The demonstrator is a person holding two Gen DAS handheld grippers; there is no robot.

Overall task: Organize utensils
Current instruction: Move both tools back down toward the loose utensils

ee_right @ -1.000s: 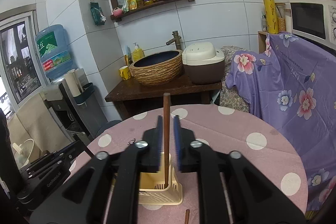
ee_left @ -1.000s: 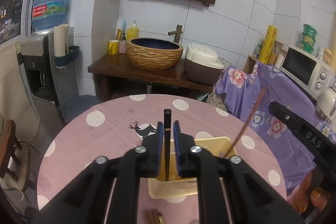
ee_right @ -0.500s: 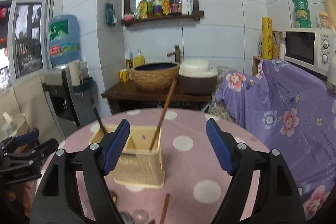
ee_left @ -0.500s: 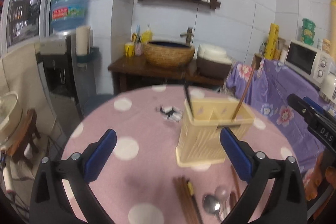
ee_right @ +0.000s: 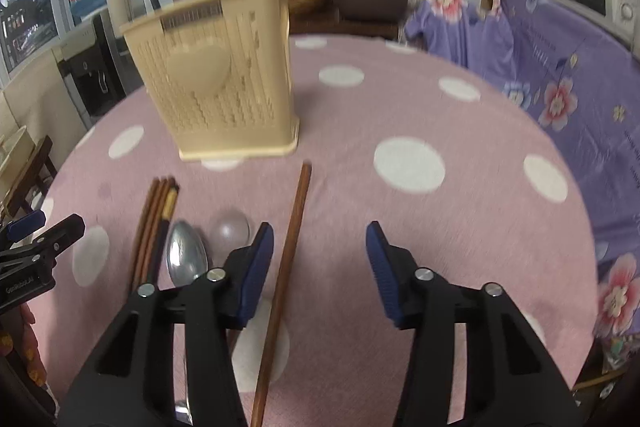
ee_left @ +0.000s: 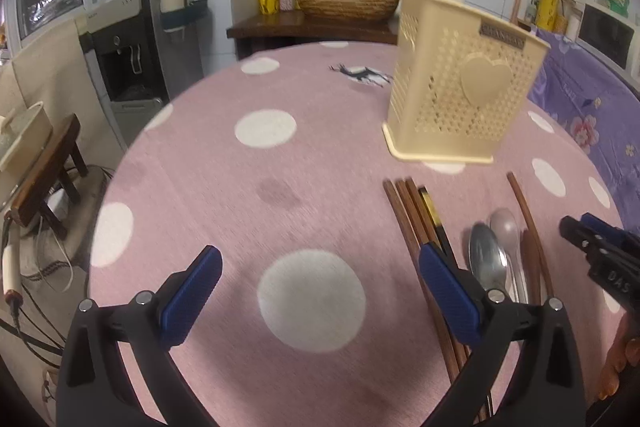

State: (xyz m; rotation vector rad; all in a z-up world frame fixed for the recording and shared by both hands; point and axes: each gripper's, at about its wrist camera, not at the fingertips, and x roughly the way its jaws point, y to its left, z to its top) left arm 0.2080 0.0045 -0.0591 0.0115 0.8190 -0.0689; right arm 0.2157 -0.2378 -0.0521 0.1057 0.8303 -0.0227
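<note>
With the left gripper (ee_left: 320, 287) spread empty and the right gripper (ee_right: 320, 267), jaws just narrowed, ungripped, the lone chopstick (ee_right: 286, 275) should be centred between pads before being clamped.

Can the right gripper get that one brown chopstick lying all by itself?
Probably yes. The right gripper is open, and the lone chopstick lies on the cloth between its fingers, close beside the left one. Nothing covers it; the spoons lie off to the side.
</note>
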